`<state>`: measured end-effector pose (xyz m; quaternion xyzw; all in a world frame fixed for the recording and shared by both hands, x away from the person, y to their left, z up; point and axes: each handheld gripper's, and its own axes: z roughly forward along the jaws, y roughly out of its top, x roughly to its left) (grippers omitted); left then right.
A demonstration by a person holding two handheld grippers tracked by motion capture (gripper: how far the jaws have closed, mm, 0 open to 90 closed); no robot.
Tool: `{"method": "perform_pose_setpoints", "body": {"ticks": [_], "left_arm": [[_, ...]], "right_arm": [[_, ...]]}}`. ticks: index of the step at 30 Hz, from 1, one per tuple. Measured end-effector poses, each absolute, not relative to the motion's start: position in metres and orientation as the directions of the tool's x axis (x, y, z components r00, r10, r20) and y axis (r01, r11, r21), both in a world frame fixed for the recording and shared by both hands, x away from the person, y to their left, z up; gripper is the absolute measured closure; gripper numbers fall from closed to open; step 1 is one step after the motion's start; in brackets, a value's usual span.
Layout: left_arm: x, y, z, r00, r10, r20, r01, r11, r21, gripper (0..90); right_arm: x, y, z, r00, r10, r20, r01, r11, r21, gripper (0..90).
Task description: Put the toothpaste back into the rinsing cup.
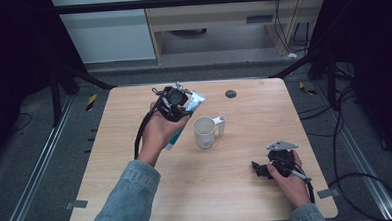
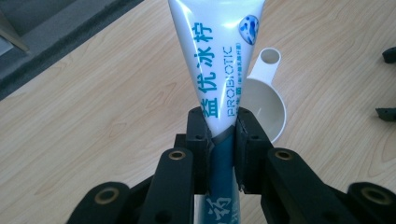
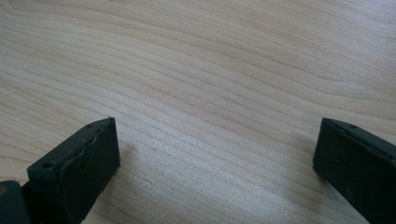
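Although the white and teal toothpaste tube (image 1: 186, 116) is already off the light wooden table (image 1: 136, 158), it is not yet in the white plastic mug with a side handle (image 1: 205, 131), so the work is judged to stand roughly at its midpoint: pick-up done, placement outstanding.

Left side: the left gripper (image 1: 176, 107) is raised above the table's far left-centre, its jaws clamped on the tube. In the left gripper view the two black pads (image 2: 198, 140) press the tube (image 2: 217, 60) near its dark teal end, where it visibly narrows between them; the broad white printed body projects beyond the jaws. In the high view the tube hangs slanted, one end up by the gripper and the other low beside the palm. The left hand (image 1: 157, 134) is lifted, the denim-sleeved forearm angling up from the near edge.

Centre: the mug stands upright and empty just to the right of the held tube, apart from it. In the left gripper view its rim (image 2: 266, 100) lies behind the tube.

Right side: the right gripper (image 1: 260, 168) rests low near the table's near right, jaws spread wide with nothing between them; the right gripper view shows bare wood between its pads (image 3: 88, 163). The right hand (image 1: 289, 179) lies close to the surface.

Remaining: carry the tube over the mug, lower, release.
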<state>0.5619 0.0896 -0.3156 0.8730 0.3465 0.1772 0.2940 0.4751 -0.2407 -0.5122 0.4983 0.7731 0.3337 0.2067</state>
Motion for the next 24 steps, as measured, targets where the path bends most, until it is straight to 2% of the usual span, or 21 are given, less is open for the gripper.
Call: {"method": "perform_pose_setpoints", "body": {"ticks": [24], "left_arm": [[0.579, 0.061, -0.305, 0.732, 0.67, 0.121, 0.451, -0.61, 0.652, 77.8]], "right_arm": [[0.474, -0.243, -0.513, -0.448, 0.894, -0.019, 0.61, 0.322, 0.724, 0.6]]}}
